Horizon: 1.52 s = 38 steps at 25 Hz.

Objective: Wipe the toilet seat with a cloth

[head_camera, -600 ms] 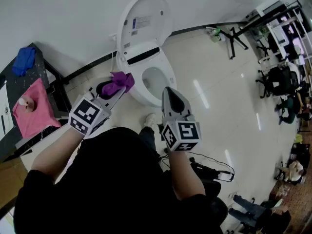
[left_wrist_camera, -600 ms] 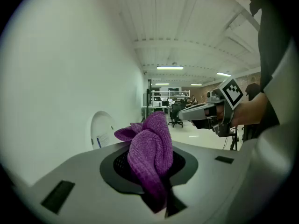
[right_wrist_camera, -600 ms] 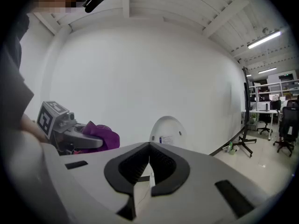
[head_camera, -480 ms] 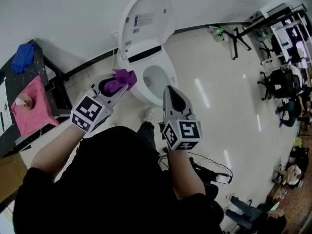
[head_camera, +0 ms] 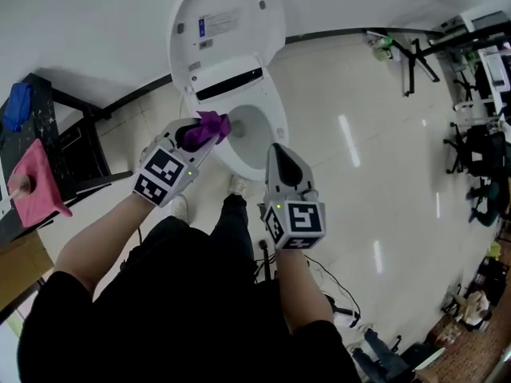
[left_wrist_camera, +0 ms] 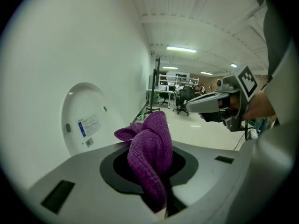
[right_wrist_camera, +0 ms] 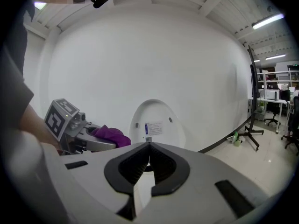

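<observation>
Bright ceiling strip lights [left_wrist_camera: 181, 49], floor [head_camera: 351, 142] glare streaks, fisheye-dark edges.

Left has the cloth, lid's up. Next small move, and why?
Probably lower the left gripper until the purple cloth presses on the toilet seat at its left rim. Its jaws are shut on the cloth, the lid is up, and the cloth hovers over that rim; contact isn't evident.

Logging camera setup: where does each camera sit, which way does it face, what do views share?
Head view: on the head, facing down at the toilet; shows arms, legs, left tongs, right tongs.
Left gripper view: on left tongs, shut on the cloth, facing the lid; right tongs at right.
Right gripper view: on right tongs, shut, empty, facing the lid; left tongs at left.
All share lid and cloth.
</observation>
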Each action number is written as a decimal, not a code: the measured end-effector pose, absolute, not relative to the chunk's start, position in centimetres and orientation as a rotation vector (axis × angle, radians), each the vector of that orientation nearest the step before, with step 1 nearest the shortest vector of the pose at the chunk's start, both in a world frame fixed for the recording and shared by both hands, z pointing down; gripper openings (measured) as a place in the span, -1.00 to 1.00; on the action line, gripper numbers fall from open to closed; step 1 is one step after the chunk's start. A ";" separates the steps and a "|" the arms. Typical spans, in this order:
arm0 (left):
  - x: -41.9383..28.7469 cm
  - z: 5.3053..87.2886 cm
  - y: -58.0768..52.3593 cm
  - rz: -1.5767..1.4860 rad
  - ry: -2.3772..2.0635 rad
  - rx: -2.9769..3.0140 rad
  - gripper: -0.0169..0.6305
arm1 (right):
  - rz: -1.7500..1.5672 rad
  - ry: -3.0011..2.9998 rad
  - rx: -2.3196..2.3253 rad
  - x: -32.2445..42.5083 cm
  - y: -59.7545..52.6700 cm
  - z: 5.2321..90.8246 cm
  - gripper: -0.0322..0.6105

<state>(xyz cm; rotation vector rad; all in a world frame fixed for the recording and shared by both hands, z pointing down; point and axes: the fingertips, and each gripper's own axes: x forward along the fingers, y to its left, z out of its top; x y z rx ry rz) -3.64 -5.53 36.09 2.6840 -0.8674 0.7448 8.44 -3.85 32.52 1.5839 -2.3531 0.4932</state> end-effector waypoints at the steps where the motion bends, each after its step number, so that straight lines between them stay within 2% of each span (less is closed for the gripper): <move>1: -2.1 37.5 -6.8 0.771 -0.863 2.659 -0.67 | 0.502 -2.352 1.573 9.8 -5.0 33.5 -0.85; 8: 5.8 49.1 -15.9 0.936 -0.874 2.502 -0.67 | 0.601 -2.343 1.490 16.3 -12.1 42.2 -0.85; 23: 10.6 72.9 -26.4 1.162 -0.990 2.272 -0.67 | 0.768 -2.351 1.396 18.4 -16.1 57.0 -0.85; 31: 11.2 80.0 -28.6 1.302 -1.064 2.211 -0.67 | 0.878 -2.308 1.427 20.6 -15.9 59.7 -0.85; 38: 11.5 81.7 -29.2 1.323 -1.115 2.205 -0.67 | 0.923 -2.287 1.456 21.8 -15.2 60.4 -0.85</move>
